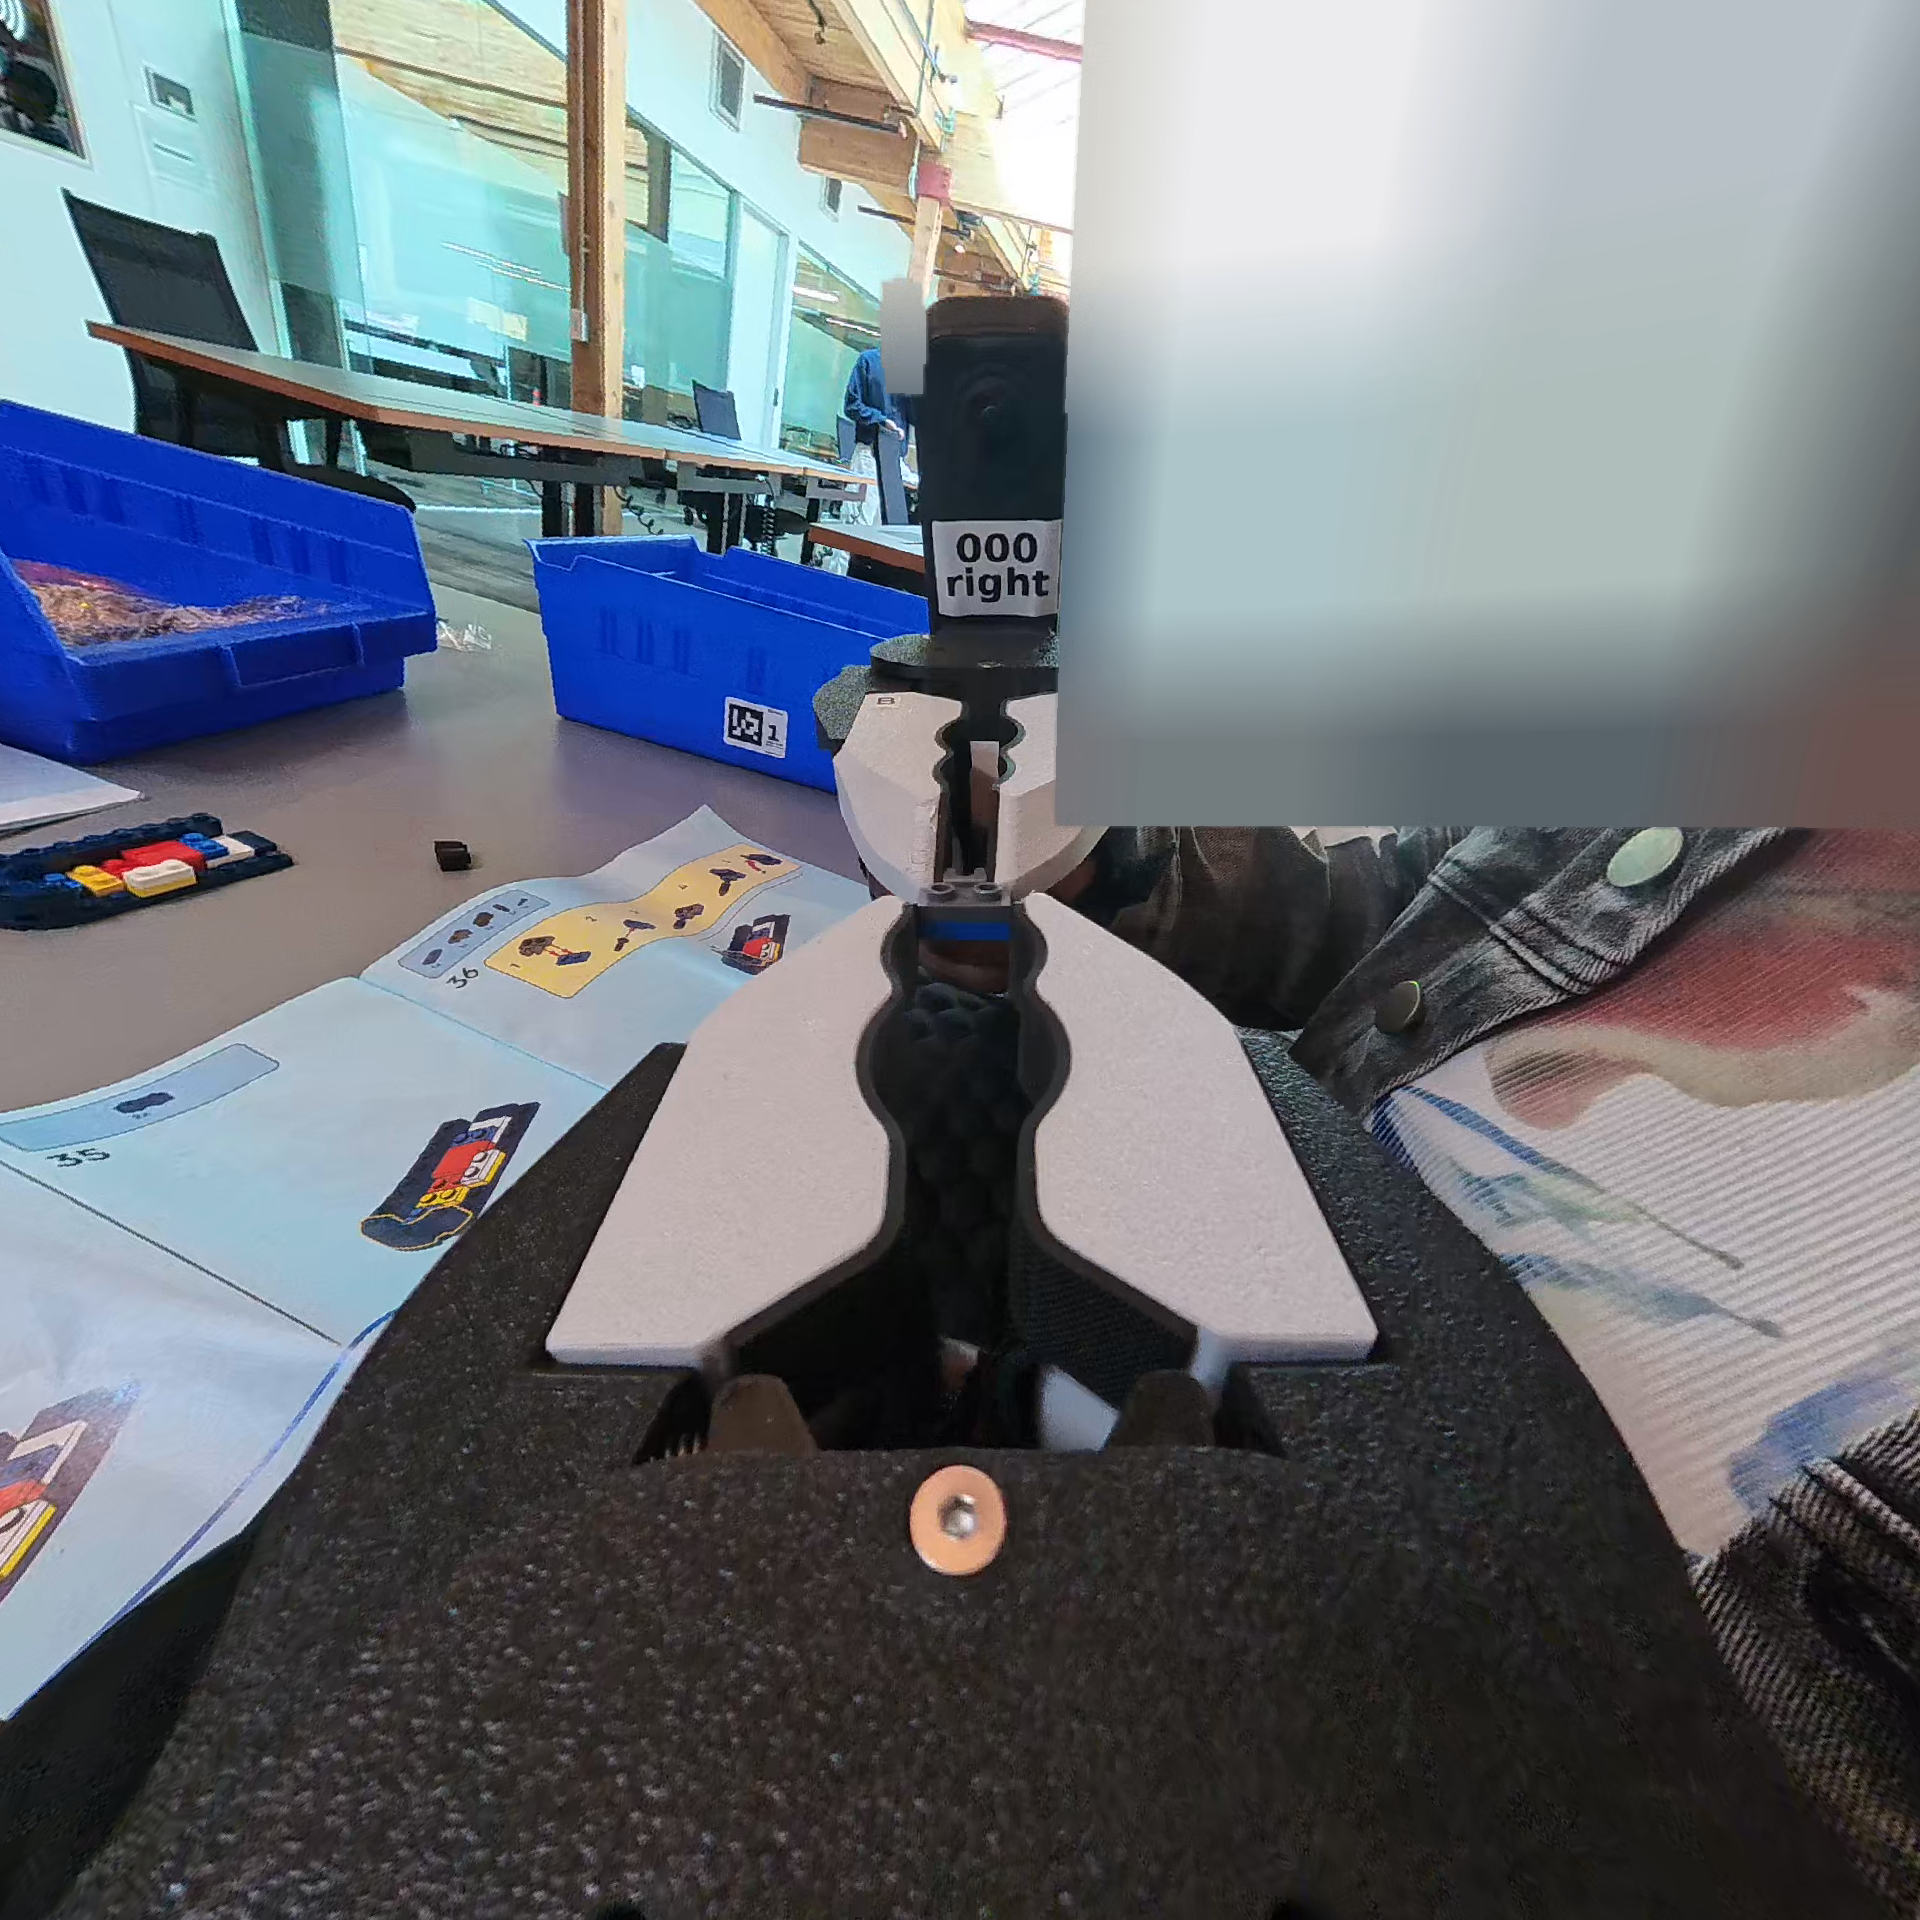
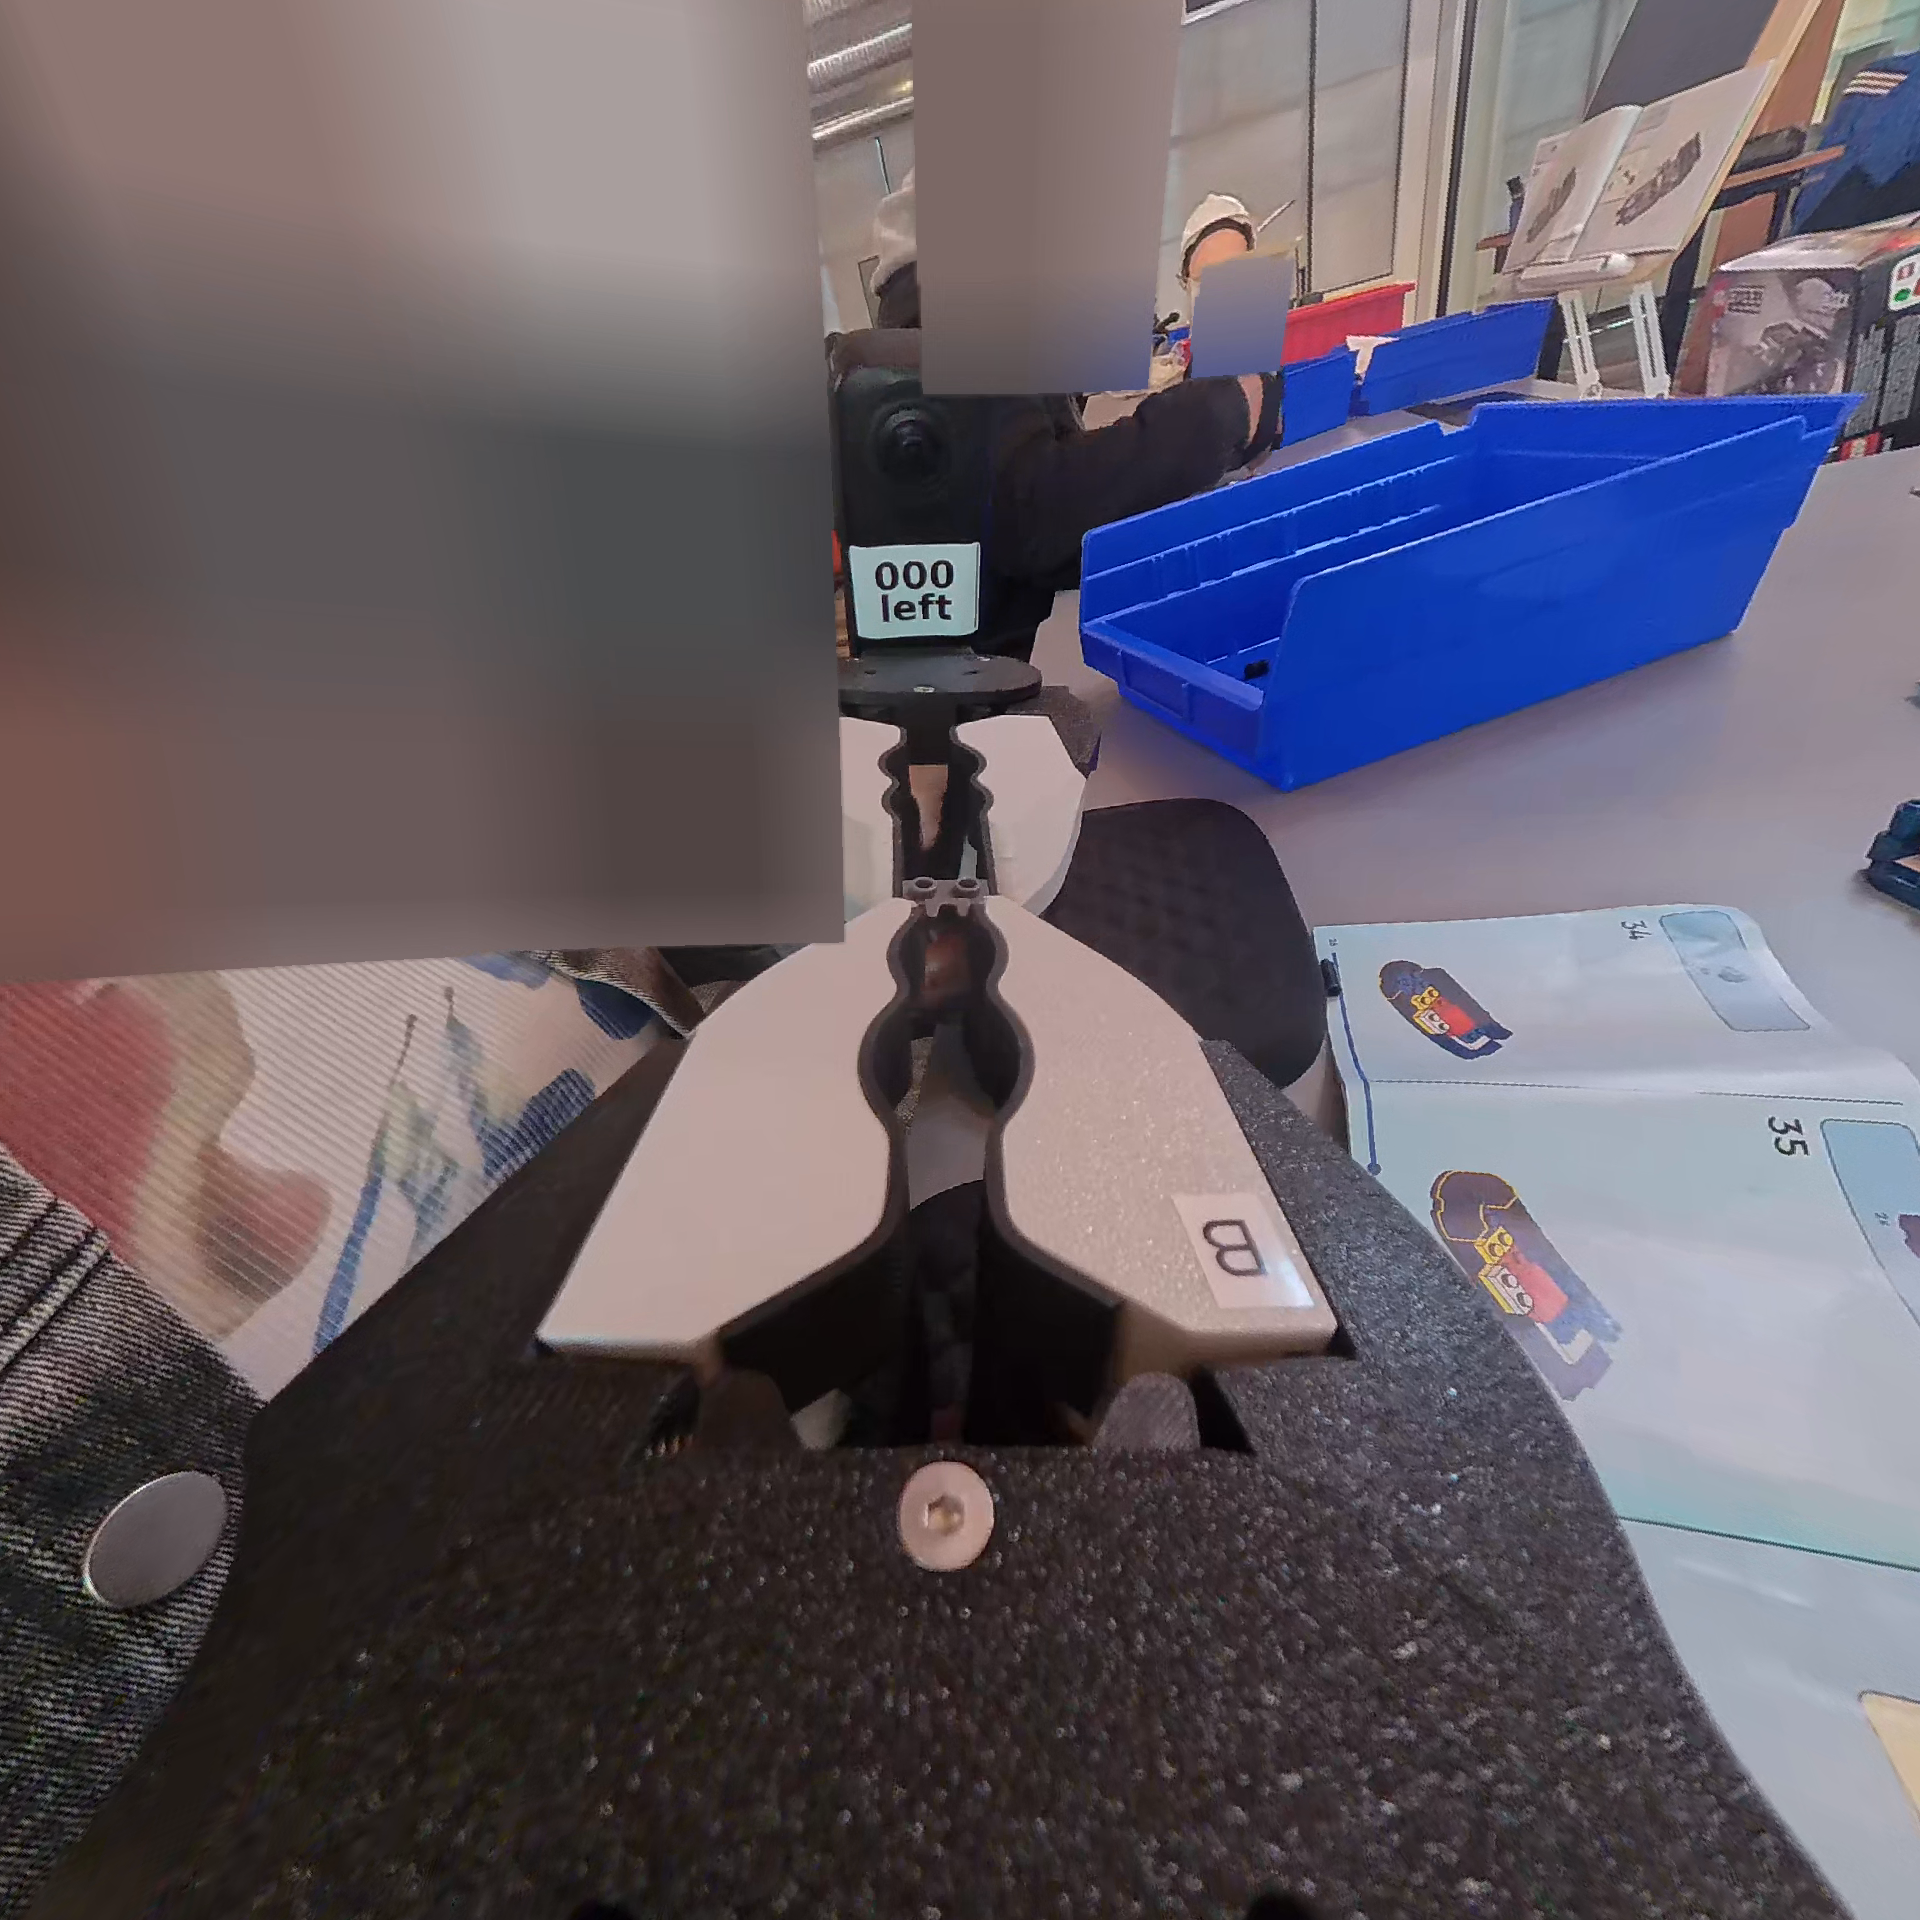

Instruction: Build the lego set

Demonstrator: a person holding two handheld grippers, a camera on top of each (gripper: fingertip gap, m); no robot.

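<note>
**A:** The two claws meet nose to nose above the desk (image 1: 499, 790). The left claw (image 1: 964, 914) has its pads clamped on a small stack: a grey studded plate (image 1: 966, 891) on top, a blue brick (image 1: 966, 928) under it.

**B:** And the right claw (image 2: 943, 906)?

**A:** Nearly closed, pinching that same grey plate from the opposite side; its tips touch the left claw's tips.

**B:** What's around them?

**A:** An open instruction booklet (image 1: 312, 1060) lies below on the desk. Beyond it, a loose dark brick (image 1: 452, 854), a partly built model (image 1: 135, 868) on a dark blue base, and two blue bins (image 1: 717, 644). The person's denim jacket (image 1: 1558, 935) is close beside the claws.
</note>
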